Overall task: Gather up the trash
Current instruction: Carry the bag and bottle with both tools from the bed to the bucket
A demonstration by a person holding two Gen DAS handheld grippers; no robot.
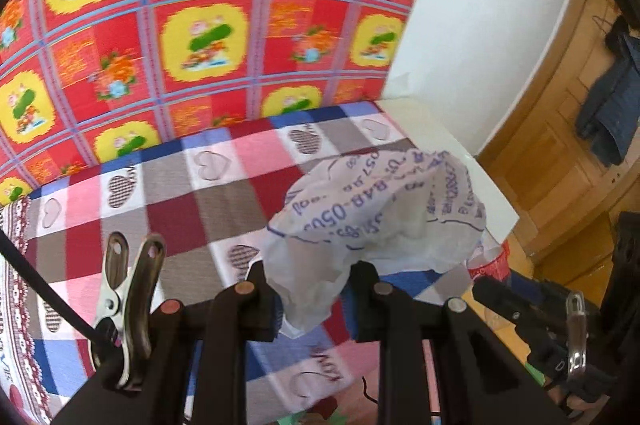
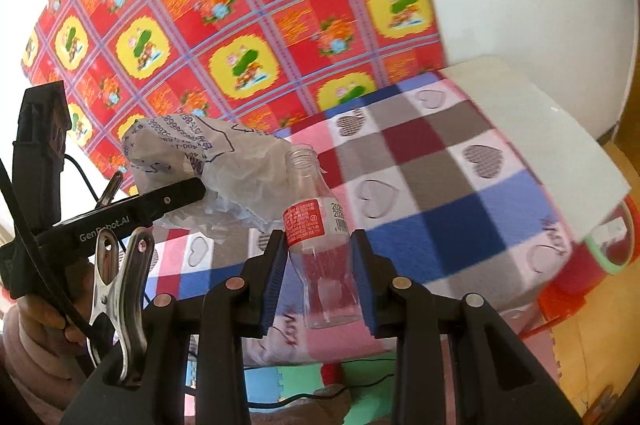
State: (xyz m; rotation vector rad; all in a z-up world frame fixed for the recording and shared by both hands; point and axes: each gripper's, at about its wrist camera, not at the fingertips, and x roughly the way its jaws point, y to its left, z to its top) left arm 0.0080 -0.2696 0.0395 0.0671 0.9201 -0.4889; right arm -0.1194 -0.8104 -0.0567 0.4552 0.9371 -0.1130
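Gripper in my left hand [image 1: 308,299] pinches a crumpled printed bag [image 1: 376,217], my right gripper [image 2: 320,261] clamps an empty clear bottle [image 2: 320,237], both lifted above the checked bed [image 2: 440,185]; next, I judge, comes carrying them to a bin.

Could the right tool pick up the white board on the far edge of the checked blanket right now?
Probably not yet. The right tool is already shut on the clear bottle, so its jaws are full. The white board itself lies bare on the checked blanket, nothing covering it.
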